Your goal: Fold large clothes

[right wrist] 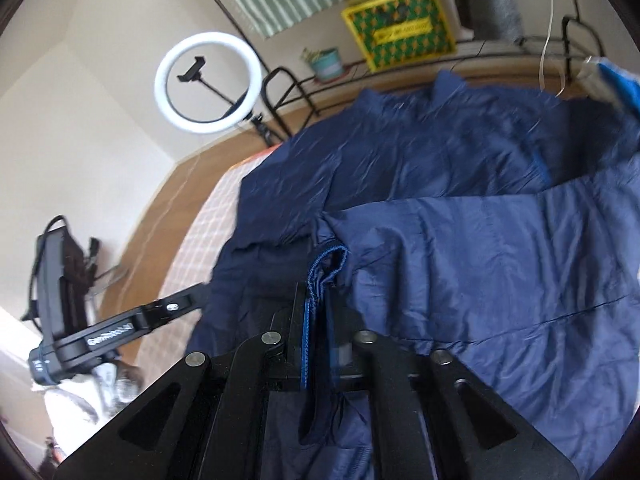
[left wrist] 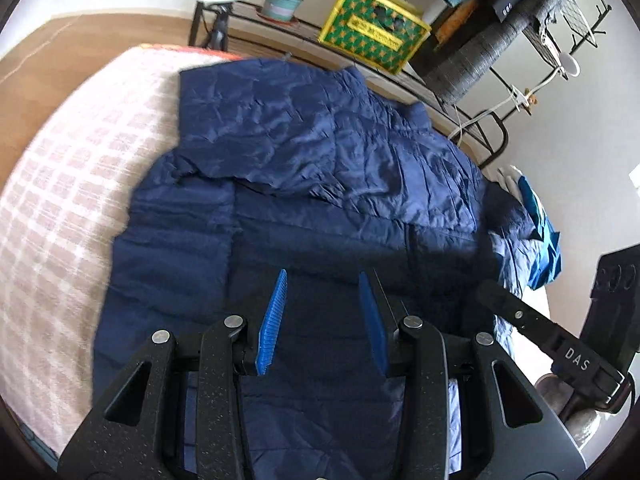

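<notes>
A large navy puffer jacket (left wrist: 304,168) lies spread on a bed with a pink checked cover (left wrist: 68,216). My left gripper (left wrist: 324,280) is open, its blue pads apart, hovering just above the jacket's near part and holding nothing. In the right wrist view the jacket (right wrist: 460,208) fills the right side, with one panel lifted and folded over. My right gripper (right wrist: 320,280) is shut on a hem edge of the jacket (right wrist: 326,258), which bunches up between the pads. The right gripper's arm (left wrist: 556,344) shows at the right of the left wrist view.
A yellow and green crate (left wrist: 376,32), a potted plant (left wrist: 282,2) and a ring light (right wrist: 208,82) stand beyond the bed on a wooden floor. A black metal rack (left wrist: 492,136) runs along the far side. A blue and white cloth (left wrist: 536,216) lies at the bed's right edge.
</notes>
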Tool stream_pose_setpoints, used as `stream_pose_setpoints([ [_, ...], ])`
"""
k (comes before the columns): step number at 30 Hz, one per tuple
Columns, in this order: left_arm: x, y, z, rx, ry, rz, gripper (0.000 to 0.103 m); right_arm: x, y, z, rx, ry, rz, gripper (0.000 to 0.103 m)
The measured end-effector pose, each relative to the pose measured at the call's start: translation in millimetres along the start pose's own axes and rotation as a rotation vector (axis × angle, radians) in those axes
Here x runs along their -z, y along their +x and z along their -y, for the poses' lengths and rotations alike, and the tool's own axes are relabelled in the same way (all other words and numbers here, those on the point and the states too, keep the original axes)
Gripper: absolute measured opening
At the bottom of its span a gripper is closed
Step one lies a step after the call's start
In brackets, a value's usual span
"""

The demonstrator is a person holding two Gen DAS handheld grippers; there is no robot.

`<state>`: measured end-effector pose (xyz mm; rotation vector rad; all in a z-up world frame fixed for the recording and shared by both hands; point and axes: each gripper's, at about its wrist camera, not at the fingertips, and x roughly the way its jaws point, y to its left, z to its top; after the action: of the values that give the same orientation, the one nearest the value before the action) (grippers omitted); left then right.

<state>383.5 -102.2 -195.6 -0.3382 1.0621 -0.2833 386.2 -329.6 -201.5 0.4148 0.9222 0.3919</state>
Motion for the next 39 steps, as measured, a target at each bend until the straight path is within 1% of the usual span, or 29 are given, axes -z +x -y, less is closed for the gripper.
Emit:
stream_pose_setpoints([
  [2,1.5,9.3,4.4,0.016,-0.004,-0.03,0.038,-2.8,-4.2,2.3,-0.034,0.001,-0.015,0.015],
  [3,2.9,14.6,6.7,0.032,-0.012,-0.048,0.038,-5.1,-8.0,2.8,-0.042,-0.001,-0.003,0.02],
  [4,4.9,20.1,9.3,0.054,-0.024,-0.067,0.038,-6.7,-18.5,5.9,-0.041,0.001,0.024,0.027],
  [6,8.2,29.3,14.9,0.09,-0.037,-0.1,0.038,-9.7,-38.4,14.0,-0.035,0.021,0.078,0.032],
  [8,11.5,37.9,23.3,0.099,-0.024,-0.123,0.04,-12.7,-61.1,30.5,-0.025,0.065,0.131,0.033],
  [10,14.1,45.1,31.9,0.1,-0.005,-0.134,0.047,-15.6,-84.3,53.9,0.015,0.119,0.185,0.033],
  [13,13.9,58.5,43.4,0.089,0.035,-0.147,0.048,-15.8,-110.8,88.1,0.122,0.17,0.24,0.033],
  [17,13.1,86.0,52.0,0.101,0.034,-0.203,0.049,-6.9,-135.9,130.0,0.212,0.253,0.275,0.033],
  [21,11.9,107.2,63.8,0.087,0.063,-0.214,0.049,1.1,-150.8,154.8,0.257,0.307,0.282,0.033],
  [22,11.4,112.3,69.2,0.072,0.082,-0.206,0.048,2.9,-151.9,158.0,0.26,0.312,0.282,0.033],
  [23,10.6,116.3,74.6,0.056,0.106,-0.197,0.034,3.0,-152.0,161.2,0.263,0.315,0.28,0.033],
  [25,9.4,123.6,87.3,0.006,0.174,-0.181,0.009,0.6,-146.1,167.8,0.287,0.315,0.267,0.033],
  [27,8.1,123.1,97.3,-0.013,0.229,-0.147,0.006,-2.2,-138.2,174.8,0.304,0.326,0.25,0.033],
  [29,5.5,117.8,106.7,-0.03,0.282,-0.103,0.004,-1.8,-135.0,182.8,0.314,0.34,0.239,0.033],
  [31,0.0,108.0,117.1,-0.045,0.342,-0.039,0.004,-2.5,-131.6,190.9,0.328,0.348,0.231,0.033],
  [33,-8.8,100.5,124.3,-0.059,0.384,0.017,0.004,-2.1,-130.9,197.9,0.362,0.349,0.229,0.033],
  [35,-23.9,96.1,129.0,-0.056,0.405,0.059,0.004,-0.5,-132.1,206.3,0.398,0.357,0.232,0.033],
  [39,-60.1,85.6,131.9,-0.063,0.41,0.147,0.004,7.9,-129.5,223.2,0.413,0.386,0.192,0.033],
])
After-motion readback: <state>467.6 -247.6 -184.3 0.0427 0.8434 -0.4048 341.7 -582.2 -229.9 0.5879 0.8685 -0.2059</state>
